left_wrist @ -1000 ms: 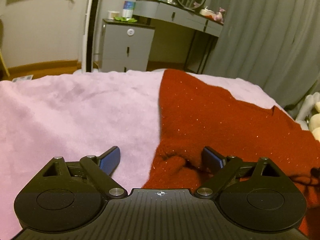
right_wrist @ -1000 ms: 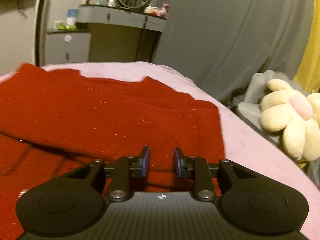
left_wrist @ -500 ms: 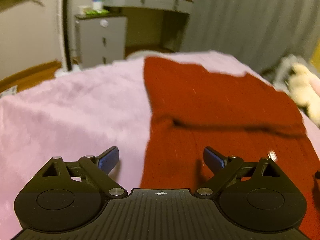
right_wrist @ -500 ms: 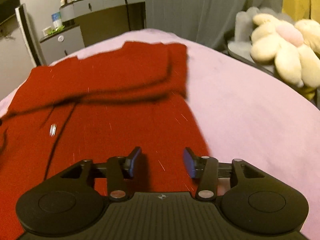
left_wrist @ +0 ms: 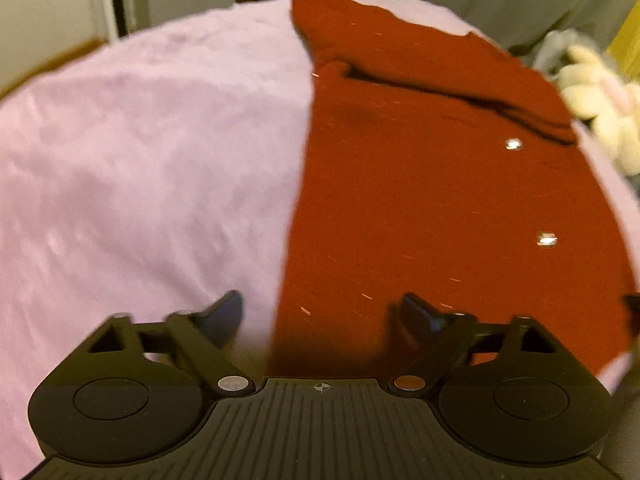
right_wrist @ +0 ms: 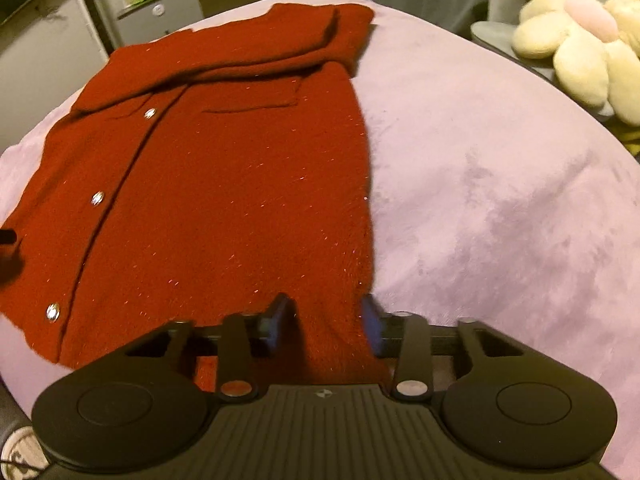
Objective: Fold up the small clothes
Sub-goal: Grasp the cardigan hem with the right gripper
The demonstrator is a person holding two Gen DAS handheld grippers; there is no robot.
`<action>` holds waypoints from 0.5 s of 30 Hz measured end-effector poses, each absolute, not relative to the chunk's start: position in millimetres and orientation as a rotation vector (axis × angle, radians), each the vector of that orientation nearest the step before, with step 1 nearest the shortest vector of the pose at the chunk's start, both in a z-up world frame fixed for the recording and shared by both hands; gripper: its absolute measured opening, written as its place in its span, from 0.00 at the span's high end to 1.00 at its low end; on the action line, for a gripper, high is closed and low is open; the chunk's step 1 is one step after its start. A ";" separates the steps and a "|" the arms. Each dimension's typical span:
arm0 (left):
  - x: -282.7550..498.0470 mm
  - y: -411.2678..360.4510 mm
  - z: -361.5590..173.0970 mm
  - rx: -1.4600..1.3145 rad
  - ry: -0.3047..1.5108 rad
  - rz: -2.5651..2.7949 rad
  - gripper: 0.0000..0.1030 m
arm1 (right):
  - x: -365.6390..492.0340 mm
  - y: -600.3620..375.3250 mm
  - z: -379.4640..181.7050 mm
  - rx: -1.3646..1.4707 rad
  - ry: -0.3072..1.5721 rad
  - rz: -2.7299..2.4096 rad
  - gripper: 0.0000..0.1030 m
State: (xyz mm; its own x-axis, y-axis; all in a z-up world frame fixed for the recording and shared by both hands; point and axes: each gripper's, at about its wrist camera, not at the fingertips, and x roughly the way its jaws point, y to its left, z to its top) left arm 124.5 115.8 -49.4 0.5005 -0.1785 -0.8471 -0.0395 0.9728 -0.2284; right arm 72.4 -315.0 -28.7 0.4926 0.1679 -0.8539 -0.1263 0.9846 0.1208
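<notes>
A red knitted cardigan (right_wrist: pixel 220 200) with shiny buttons (right_wrist: pixel 97 199) lies flat on the pink blanket (right_wrist: pixel 500 200), its sleeves folded across the top. My right gripper (right_wrist: pixel 326 316) is at the garment's near right corner. Its jaws are closing, and the red fabric fills the gap between the pads. In the left wrist view the cardigan (left_wrist: pixel 420 200) covers the right half. My left gripper (left_wrist: pixel 320 312) straddles its near left edge, one finger over the blanket (left_wrist: pixel 140 160) and one over the knit. Its jaws are wide and closing, with the pads clear of the cloth.
A cream flower-shaped plush toy (right_wrist: pixel 580 40) sits beyond the bed's right side, also visible in the left wrist view as the plush toy (left_wrist: pixel 600 108). A grey cabinet (right_wrist: pixel 160 16) stands behind the bed. Bare blanket lies on both sides of the garment.
Both grippers drew back from the folded sleeves to the near hem and tipped downward. The right jaws widened, then narrowed around the hem corner. The left jaws narrowed a little.
</notes>
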 end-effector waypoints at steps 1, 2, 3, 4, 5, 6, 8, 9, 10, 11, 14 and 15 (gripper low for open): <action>123.7 117.6 -49.6 -0.240 1.059 -0.096 0.30 | 72.9 -315.7 -27.7 0.051 1.041 0.193 0.79; 122.6 118.9 -50.4 -0.241 1.068 -0.091 0.38 | 73.1 -316.8 -27.3 0.052 1.044 0.194 0.79; 122.2 121.1 -50.8 -0.245 1.072 -0.081 0.41 | 73.6 -317.9 -27.0 0.050 1.049 0.195 0.79; 122.0 124.8 -50.7 -0.267 1.076 -0.082 0.43 | 76.9 -317.9 -27.9 0.050 1.056 0.195 0.77; 122.9 127.6 -50.3 -0.294 1.082 -0.096 0.43 | 79.2 -319.3 -29.3 0.059 1.071 0.194 0.76; 124.1 128.7 -51.4 -0.313 1.093 -0.116 0.43 | 80.2 -321.3 -30.3 0.071 1.090 0.198 0.72; 125.3 125.3 -52.6 -0.284 1.127 -0.166 0.42 | 80.0 -323.1 -31.0 0.083 1.106 0.208 0.65; 126.3 121.3 -53.5 -0.243 1.138 -0.189 0.42 | 79.8 -322.3 -31.3 0.081 1.109 0.218 0.65; 127.0 116.3 -53.1 -0.196 1.147 -0.204 0.42 | 80.2 -320.1 -31.9 0.065 1.114 0.222 0.65; 128.5 111.8 -52.0 -0.157 1.155 -0.215 0.45 | 80.0 -317.5 -31.9 0.045 1.116 0.223 0.66; 133.6 100.3 -50.2 -0.068 1.178 -0.252 0.78 | 82.3 -312.4 -29.1 0.050 1.116 0.238 0.86; 136.0 100.8 -48.3 -0.080 1.183 -0.273 0.84 | 83.2 -311.5 -25.8 0.074 1.103 0.235 0.88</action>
